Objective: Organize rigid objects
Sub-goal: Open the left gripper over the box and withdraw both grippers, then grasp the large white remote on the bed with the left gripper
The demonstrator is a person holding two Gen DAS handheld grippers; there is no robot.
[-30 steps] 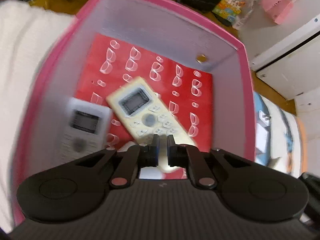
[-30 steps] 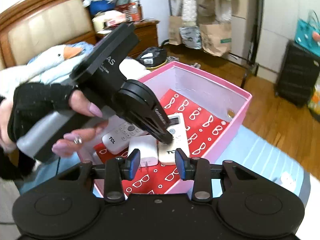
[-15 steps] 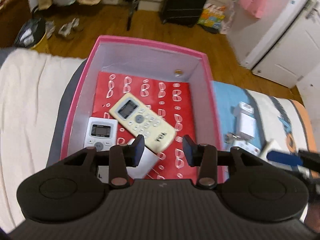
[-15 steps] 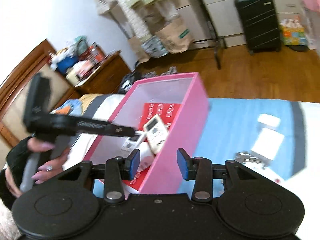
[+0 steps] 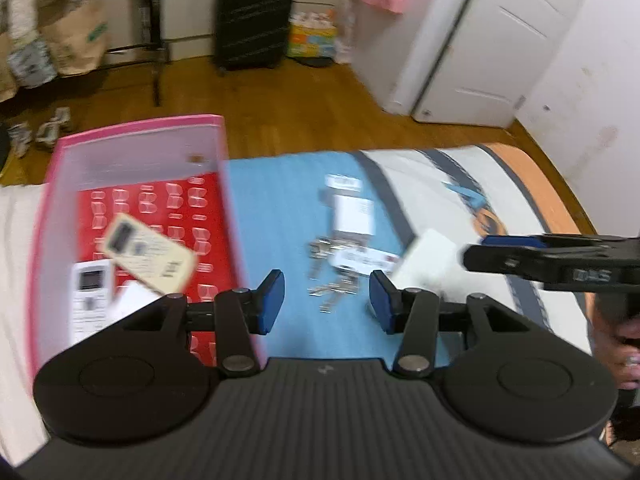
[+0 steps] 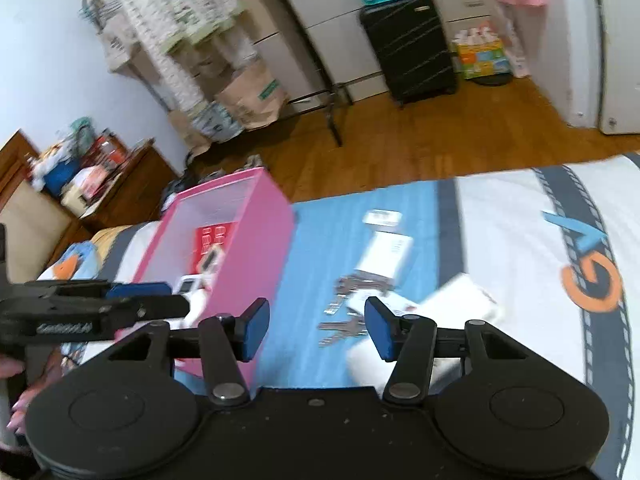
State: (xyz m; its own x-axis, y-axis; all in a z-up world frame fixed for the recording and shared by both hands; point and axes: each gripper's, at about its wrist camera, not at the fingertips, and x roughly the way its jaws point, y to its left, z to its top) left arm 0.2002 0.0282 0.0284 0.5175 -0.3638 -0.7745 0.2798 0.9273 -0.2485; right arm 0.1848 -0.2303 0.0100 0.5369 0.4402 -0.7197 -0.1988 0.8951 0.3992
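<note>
The pink box (image 5: 132, 136) sat on the bed (image 5: 280, 208), holding a cream remote (image 5: 148, 254) and a white remote (image 5: 91, 292) on its red patterned floor. Keys (image 5: 334, 280) and a white charger (image 5: 354, 216) lay beside it. The left hand-held gripper (image 5: 326, 306) and right hand-held gripper (image 6: 316, 330) were both empty, jaws opening.

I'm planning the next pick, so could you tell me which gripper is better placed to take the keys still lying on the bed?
Probably the right gripper: its opening, empty jaws frame the keys directly. The left gripper, also empty and opening, sits nearer the pink box, with the keys off toward its right finger.
</note>
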